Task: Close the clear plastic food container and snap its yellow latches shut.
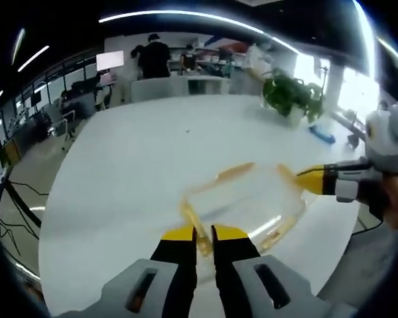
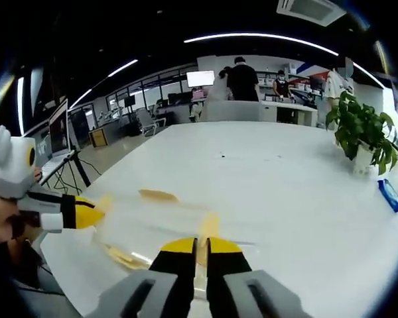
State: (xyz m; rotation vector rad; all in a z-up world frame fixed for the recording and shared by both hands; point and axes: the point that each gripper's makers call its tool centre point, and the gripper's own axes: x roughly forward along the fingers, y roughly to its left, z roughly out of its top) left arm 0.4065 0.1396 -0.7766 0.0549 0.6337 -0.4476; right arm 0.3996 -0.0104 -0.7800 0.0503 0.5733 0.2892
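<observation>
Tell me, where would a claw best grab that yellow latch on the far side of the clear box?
Probably by the free outer edge of the far yellow latch, coming from the far side of the clear container and over its rim. The latch is a thin flap sticking outward, so a narrow pinch across it seems safest. The left claw and right claw each already sit at a latch.

Container (image 1: 245,202) on the table (image 1: 139,165), between both claws; potted plant (image 1: 293,96) at the far edge behind it.

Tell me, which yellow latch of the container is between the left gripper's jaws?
The latch on the container's side nearest the left gripper: it sits between that gripper's jaws. The other latches lie along the remaining sides.
</observation>
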